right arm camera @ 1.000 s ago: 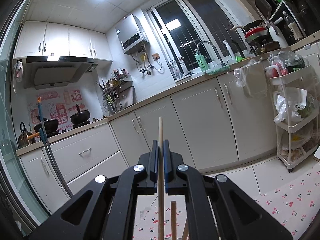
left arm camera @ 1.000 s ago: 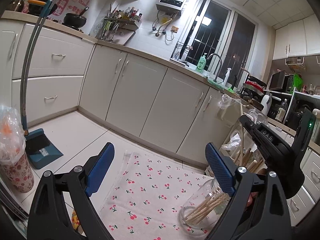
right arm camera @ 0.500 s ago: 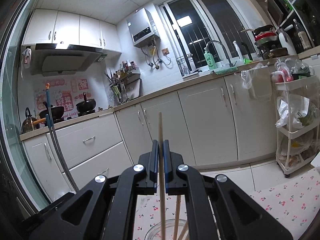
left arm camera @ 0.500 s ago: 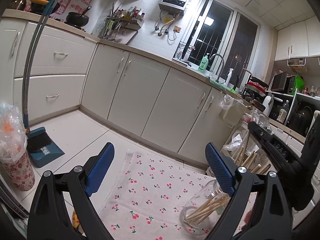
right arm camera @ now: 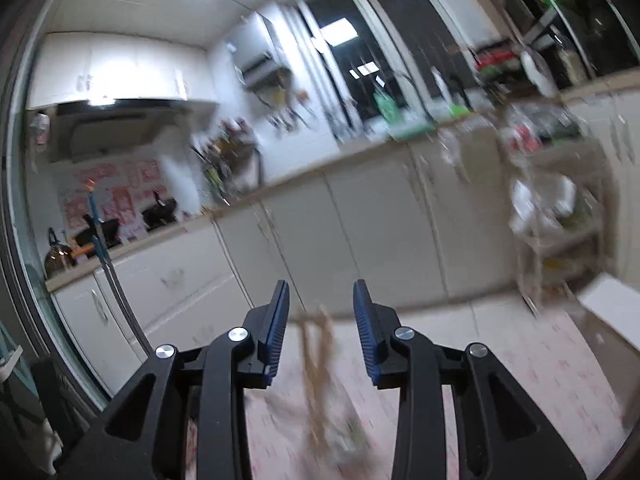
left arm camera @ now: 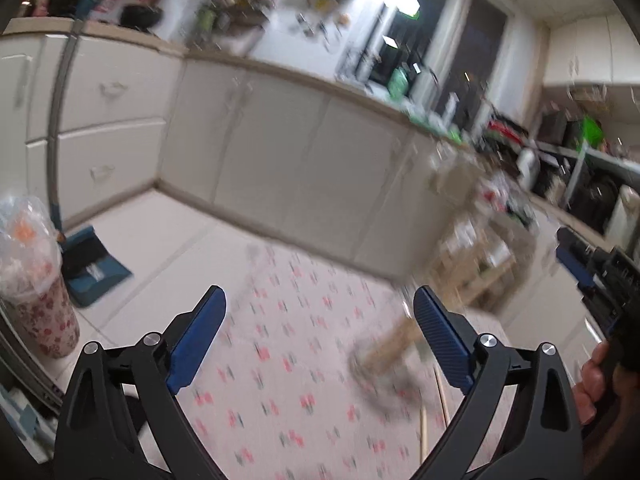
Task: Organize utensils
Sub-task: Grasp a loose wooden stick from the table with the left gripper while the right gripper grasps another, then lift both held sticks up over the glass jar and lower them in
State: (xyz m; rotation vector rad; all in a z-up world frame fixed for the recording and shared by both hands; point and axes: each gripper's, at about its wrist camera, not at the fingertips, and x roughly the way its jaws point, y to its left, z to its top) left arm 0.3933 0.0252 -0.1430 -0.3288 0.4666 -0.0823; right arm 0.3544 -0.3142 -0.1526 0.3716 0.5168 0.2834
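Note:
Both views are motion-blurred. A glass jar [left arm camera: 380, 372] holding a bundle of wooden chopsticks [left arm camera: 394, 340] stands on the cherry-print cloth [left arm camera: 288, 360], just inside my left gripper's right finger. My left gripper [left arm camera: 320, 308] is open and empty. Two loose chopsticks [left arm camera: 424, 424] lie on the cloth near the jar. In the right wrist view my right gripper [right arm camera: 322, 300] has its jaws opening; the chopsticks [right arm camera: 316, 356] in the jar show between and beyond the pads, untouched. A hand [left arm camera: 596, 380] holds the right gripper [left arm camera: 588, 268] at the left view's right edge.
A blue dustpan [left arm camera: 92, 268] and a bagged floral bin [left arm camera: 36, 300] stand on the floor at left. White cabinets [left arm camera: 280, 168] run along the back. A shelf cart [right arm camera: 556, 216] with bags stands at right.
My right gripper was shut on a single upright chopstick; now its jaws stand apart and that chopstick is no longer between the pads. Both views have swung and blurred.

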